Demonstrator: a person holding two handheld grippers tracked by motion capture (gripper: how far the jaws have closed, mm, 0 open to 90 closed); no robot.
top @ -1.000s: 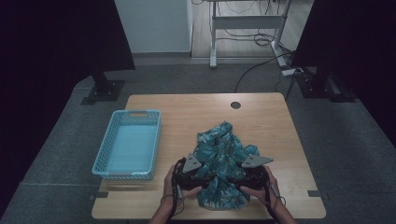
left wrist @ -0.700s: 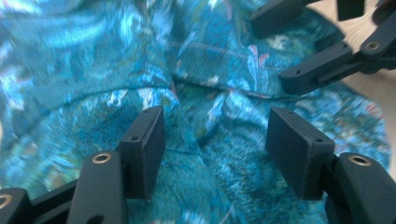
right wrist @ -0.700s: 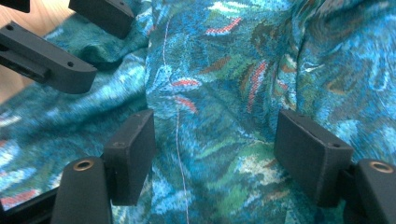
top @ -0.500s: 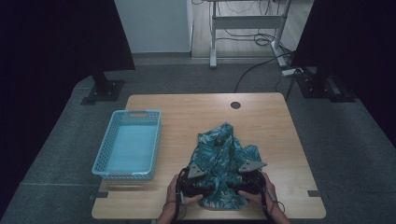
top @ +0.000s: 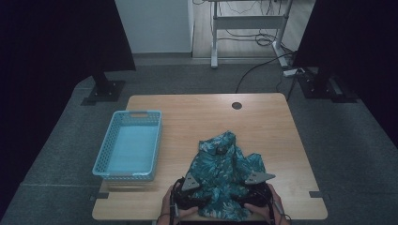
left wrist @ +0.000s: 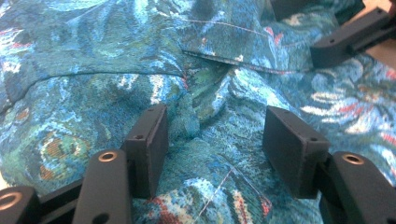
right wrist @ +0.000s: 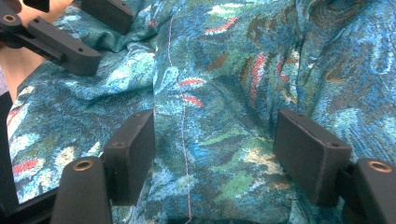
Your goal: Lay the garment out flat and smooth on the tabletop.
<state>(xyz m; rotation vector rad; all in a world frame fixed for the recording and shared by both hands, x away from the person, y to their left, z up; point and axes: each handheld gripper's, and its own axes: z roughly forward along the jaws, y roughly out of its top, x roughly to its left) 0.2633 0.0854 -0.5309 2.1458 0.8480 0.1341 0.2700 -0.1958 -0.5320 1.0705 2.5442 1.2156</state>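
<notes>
A crumpled teal shirt with a leaf print (top: 225, 161) lies on the near middle of the wooden table (top: 187, 117). At its near end a person's hands hold both grippers low against the cloth. My left gripper (top: 202, 193) stands open; in the left gripper view (left wrist: 212, 135) folds of the shirt (left wrist: 140, 70) lie between the wide-apart pads, which do not pinch them. My right gripper (top: 245, 191) is also open, and in the right gripper view (right wrist: 215, 144) the shirt (right wrist: 243, 60) spreads between its pads. Each gripper view shows the other gripper's jaws farther off on the cloth.
A light blue plastic basket (top: 104, 161) stands on the table's left side with nothing in it. A round cable hole (top: 237, 105) sits near the far edge. Dark stands and cables lie on the floor beyond the table.
Both hands and grippers have sunk and drawn back toward the near edge. The shirt has come down with them and lies lower and flatter on the table.
</notes>
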